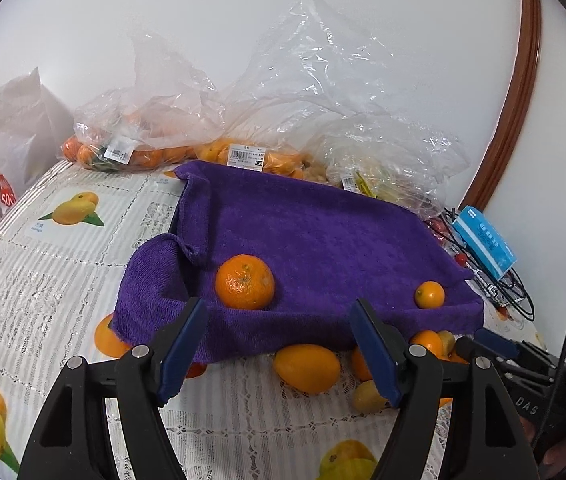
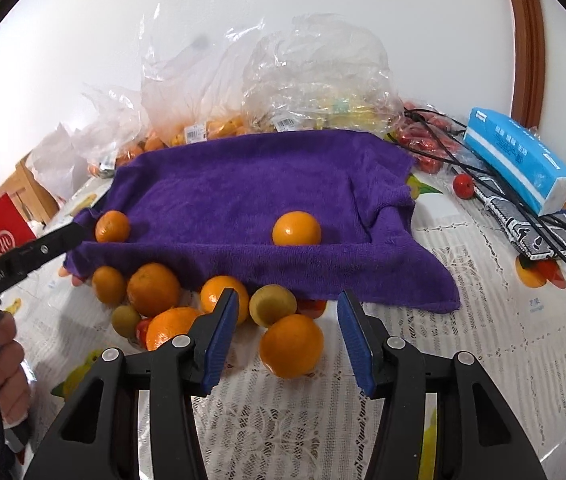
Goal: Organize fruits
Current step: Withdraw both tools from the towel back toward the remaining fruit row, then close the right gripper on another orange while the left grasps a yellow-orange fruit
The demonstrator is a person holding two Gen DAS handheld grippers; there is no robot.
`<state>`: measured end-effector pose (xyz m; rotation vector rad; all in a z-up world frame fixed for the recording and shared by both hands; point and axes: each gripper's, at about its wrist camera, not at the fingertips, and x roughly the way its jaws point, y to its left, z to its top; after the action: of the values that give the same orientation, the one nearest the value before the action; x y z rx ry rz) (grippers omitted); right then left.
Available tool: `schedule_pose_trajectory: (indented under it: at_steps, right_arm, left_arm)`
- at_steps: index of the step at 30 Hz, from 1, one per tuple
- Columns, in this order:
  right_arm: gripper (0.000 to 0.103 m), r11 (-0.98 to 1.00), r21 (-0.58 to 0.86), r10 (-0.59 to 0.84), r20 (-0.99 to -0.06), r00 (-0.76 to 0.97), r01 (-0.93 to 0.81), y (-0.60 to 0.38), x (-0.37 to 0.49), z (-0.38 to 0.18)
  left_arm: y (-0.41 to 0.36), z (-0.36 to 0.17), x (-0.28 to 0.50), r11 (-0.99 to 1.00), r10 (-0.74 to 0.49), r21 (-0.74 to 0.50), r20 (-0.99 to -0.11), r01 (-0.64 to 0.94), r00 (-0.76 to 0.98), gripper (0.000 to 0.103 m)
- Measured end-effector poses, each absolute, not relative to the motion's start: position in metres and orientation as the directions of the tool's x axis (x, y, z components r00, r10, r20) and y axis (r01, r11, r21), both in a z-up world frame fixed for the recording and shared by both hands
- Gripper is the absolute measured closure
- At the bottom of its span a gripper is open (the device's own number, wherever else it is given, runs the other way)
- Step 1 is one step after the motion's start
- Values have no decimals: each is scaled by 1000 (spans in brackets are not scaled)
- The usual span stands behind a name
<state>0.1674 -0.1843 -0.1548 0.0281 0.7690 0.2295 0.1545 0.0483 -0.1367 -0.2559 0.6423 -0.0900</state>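
A purple towel (image 1: 303,232) (image 2: 243,184) lines a shallow tray on the table. On it lie a large mandarin (image 1: 245,282) (image 2: 112,227) and a small orange fruit (image 1: 429,294) (image 2: 297,229). Several loose oranges and small yellowish fruits lie in front of the towel, among them an oval orange one (image 1: 307,368) and a round one (image 2: 291,345). My left gripper (image 1: 279,344) is open and empty, just before the towel's front edge. My right gripper (image 2: 287,342) is open, with the round orange between its fingers, apart from the pads.
Clear plastic bags of oranges (image 1: 143,152) (image 2: 203,128) and yellow fruit (image 1: 383,176) stand behind the towel by the wall. A blue tissue pack (image 1: 487,240) (image 2: 523,160), black cables (image 2: 543,216) and red fruits (image 2: 463,186) lie at the right. A lace tablecloth (image 2: 463,360) covers the table.
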Motion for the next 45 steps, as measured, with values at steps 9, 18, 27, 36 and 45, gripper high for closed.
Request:
schedule_pose_trajectory:
  at_steps: [9, 18, 27, 36, 45]
  right_arm:
    - [52, 976, 60, 186, -719, 670, -208, -178, 171, -162]
    - [60, 978, 32, 158, -760, 630, -207, -177, 175, -172]
    - [69, 979, 81, 185, -749, 637, -189, -189, 173, -170]
    - [72, 978, 64, 181, -741, 646, -200, -188, 172, -167]
    - [71, 973, 33, 168, -777, 607, -228, -182, 172, -175]
  left_arm:
    - [47, -138, 156, 963, -170, -269, -588, 7, 790, 31]
    - [49, -138, 158, 957, -185, -289, -590, 8, 786, 31]
    - [46, -142, 159, 960, -182, -279, -601, 9, 778, 31]
    - [44, -142, 159, 964, -181, -267, -604, 16, 776, 31]
    - [45, -144, 161, 961, -186, -277, -608, 13, 772, 31]
